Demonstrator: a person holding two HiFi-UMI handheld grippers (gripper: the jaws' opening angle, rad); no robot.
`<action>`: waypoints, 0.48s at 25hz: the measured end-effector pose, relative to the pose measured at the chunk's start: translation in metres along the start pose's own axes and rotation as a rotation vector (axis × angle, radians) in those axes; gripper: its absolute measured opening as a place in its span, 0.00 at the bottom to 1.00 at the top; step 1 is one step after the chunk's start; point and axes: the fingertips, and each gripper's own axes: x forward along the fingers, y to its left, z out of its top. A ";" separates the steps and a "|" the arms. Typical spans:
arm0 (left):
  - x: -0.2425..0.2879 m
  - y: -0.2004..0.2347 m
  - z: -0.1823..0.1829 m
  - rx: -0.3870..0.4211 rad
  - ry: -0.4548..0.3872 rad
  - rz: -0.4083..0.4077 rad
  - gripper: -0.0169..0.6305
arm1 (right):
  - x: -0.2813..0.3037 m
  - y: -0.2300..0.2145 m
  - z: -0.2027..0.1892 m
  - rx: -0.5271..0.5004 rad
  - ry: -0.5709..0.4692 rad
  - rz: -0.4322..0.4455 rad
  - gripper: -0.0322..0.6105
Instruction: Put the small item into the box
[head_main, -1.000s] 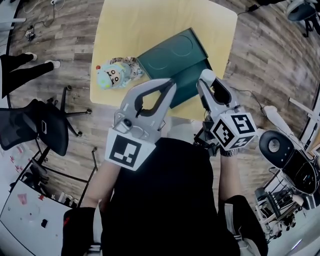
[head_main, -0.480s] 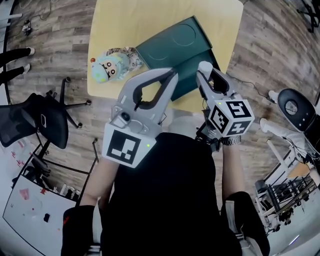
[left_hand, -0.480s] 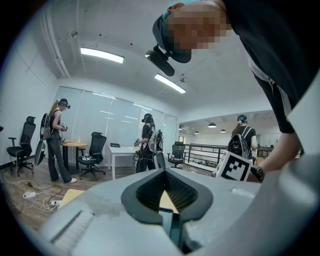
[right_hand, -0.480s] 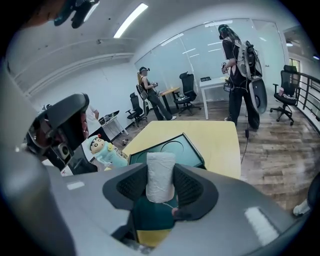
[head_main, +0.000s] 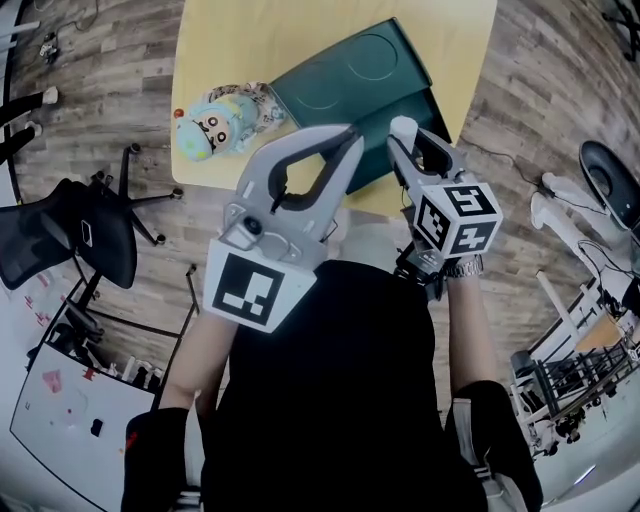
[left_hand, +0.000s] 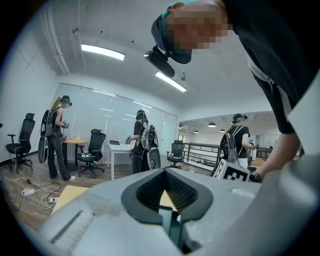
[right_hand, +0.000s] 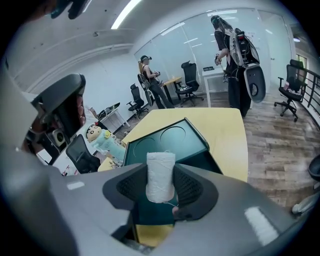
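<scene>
White thread wound on a small spool (right_hand: 160, 176) is the task's item, and it is clamped upright between the dark pads of the right gripper (right_hand: 161, 189). This gripper's own view shows the grip clearly: both pads press on the sides of the spool, and a loose thread end hangs below it. Behind the spool lies the dark green box (right_hand: 170, 145), open, its flat lid with two pressed circles on the far side and the deeper part on the near side. The spool is not in the box; it is held in the air in front of the deeper part.

From the head view only the rounded white top of the spool shows at the jaw tips, over the near edge of the box, so the grip itself cannot be judged there. That view gives instead the whole layout: the yellow table (head_main: 260, 40), the box lying at an angle on it, and a plush doll (head_main: 215, 125) just beside the box's left corner. A black office chair (head_main: 70, 250) stands on the wooden floor.

The left gripper (head_main: 345, 140) is held beside the right one, jaw tips together and nothing in the hollow between them. Its view looks nearly level across the room and shows several people with backpacks (left_hand: 142, 142), but only a strip of table.
</scene>
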 end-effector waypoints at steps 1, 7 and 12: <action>0.001 0.000 -0.001 0.001 0.002 -0.003 0.03 | 0.003 -0.001 -0.003 0.000 0.008 0.002 0.31; 0.004 0.001 -0.004 -0.002 0.004 -0.006 0.03 | 0.017 -0.005 -0.023 -0.002 0.069 0.011 0.31; 0.003 -0.002 -0.007 -0.007 0.010 -0.007 0.03 | 0.024 -0.006 -0.036 0.000 0.101 0.018 0.31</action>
